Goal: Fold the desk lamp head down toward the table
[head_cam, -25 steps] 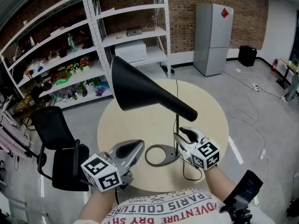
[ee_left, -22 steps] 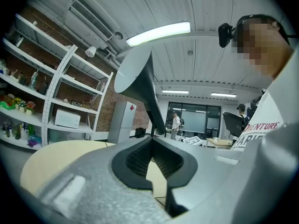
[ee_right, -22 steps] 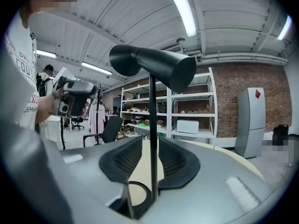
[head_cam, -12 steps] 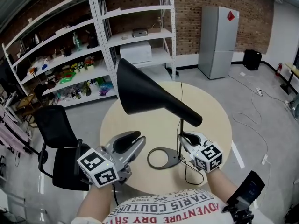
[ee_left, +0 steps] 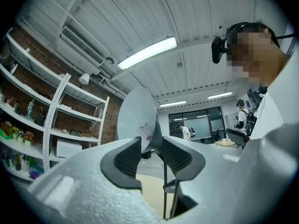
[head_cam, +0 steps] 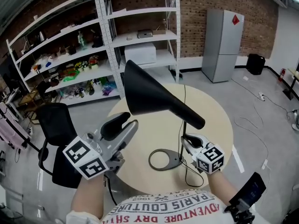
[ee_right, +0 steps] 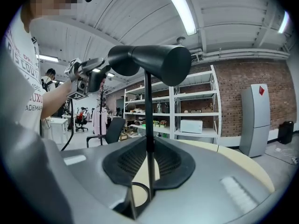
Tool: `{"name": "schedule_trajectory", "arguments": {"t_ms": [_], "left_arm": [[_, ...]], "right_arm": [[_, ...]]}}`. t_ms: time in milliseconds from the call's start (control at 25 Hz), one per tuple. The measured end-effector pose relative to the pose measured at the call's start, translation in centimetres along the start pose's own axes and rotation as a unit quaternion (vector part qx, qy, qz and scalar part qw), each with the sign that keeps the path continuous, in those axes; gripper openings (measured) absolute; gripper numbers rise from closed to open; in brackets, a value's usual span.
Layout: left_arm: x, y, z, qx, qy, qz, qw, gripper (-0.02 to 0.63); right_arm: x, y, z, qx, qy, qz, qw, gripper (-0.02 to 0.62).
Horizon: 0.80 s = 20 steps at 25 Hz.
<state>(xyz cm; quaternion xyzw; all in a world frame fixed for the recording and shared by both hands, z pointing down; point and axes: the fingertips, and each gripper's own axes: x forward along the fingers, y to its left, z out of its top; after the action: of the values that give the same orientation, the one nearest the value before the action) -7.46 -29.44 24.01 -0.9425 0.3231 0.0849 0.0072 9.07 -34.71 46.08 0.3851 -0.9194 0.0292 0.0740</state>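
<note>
I held the desk lamp by its stem; my shirt read "PARIS COUTURE".
My right gripper had clamped that stem above the lamp's base on the round table. My left gripper, under the lamp's raised head, had just spread its jaws, empty. Shelving stood behind the lamp.

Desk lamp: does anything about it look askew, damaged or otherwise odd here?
Nothing stands out. The desk lamp stands upright on its ring base on the round table, head tilted upward, undamaged; the right tool, jaws just closed, grips its thin stem.
</note>
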Motion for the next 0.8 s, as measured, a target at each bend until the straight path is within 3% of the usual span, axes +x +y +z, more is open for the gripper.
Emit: {"name": "schedule_trajectory", "arguments": {"t_ms": [200, 560, 600, 680, 800], "left_arm": [[1.1, -0.4, 2.7, 0.029, -0.001, -0.016, 0.9994, 0.147], [2.0, -1.1, 3.5, 0.014, 0.014, -0.054, 0.9984, 0.133], [2.1, -1.0, 3.5, 0.016, 0.015, -0.051, 0.9985, 0.127], [2.0, -0.9, 3.5, 0.025, 0.018, -0.04, 0.9987, 0.043], [1.9, -1.1, 3.6, 0.033, 0.022, -0.034, 0.9986, 0.031]], "right_arm": [[0.1, 0.2, -0.2, -0.001, 0.007, -0.001, 1.0, 0.051], [0.5, 0.4, -0.1, -0.004, 0.011, -0.008, 1.0, 0.049], [0.5, 0.4, -0.1, -0.004, 0.012, -0.008, 1.0, 0.049], [0.4, 0.3, -0.2, -0.005, 0.012, -0.005, 1.0, 0.049], [0.2, 0.4, -0.2, -0.006, 0.011, 0.001, 1.0, 0.049]]}}
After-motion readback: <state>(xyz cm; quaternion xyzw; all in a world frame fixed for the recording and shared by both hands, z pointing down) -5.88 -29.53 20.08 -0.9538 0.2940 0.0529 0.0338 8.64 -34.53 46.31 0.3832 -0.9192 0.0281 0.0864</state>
